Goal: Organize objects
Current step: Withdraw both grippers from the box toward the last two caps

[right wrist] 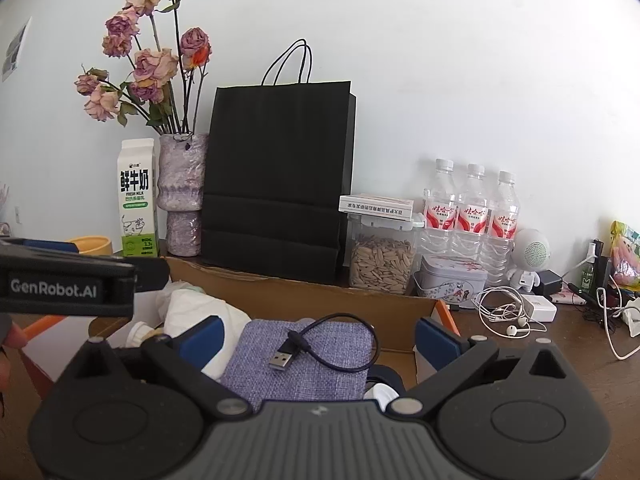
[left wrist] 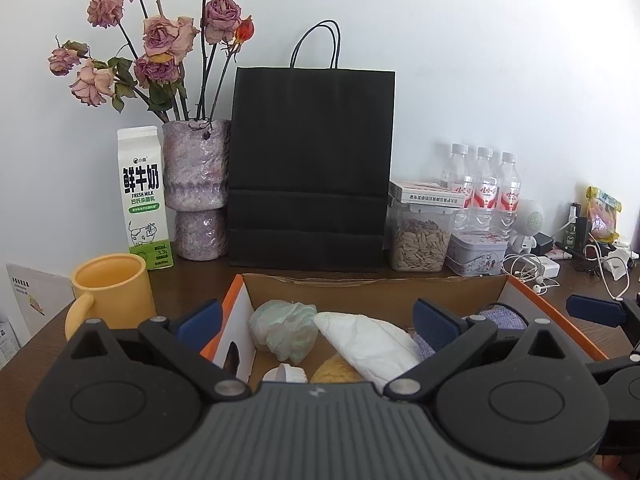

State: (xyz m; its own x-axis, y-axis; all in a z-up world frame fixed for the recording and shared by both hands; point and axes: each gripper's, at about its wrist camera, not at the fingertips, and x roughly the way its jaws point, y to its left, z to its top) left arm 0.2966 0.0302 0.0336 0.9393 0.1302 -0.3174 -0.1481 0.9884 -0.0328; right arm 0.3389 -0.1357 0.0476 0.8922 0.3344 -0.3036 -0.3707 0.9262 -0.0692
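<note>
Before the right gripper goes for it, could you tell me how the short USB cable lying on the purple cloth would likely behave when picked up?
The USB cable is thin and lies looped, so it will probably droop and dangle. It looks light. Its plug end may swing, and the purple cloth underneath could bunch if pinched too.

Both wrist views look level across the cardboard box (left wrist: pixel 360 284) toward the wall, seemingly close.

Home desk against white wall | wilted roses in purple vase (left wrist: pixel 197 188) | fresh-milk carton (left wrist: pixel 145 200) | yellow mug (left wrist: pixel 110 294) | black paper bag (left wrist: pixel 312 168) | water bottles (right wrist: pixel 474 208) | sunflower-seed jar (right wrist: pixel 382 260) | earphones (right wrist: pixel 508 312) tangled beside charger
</note>
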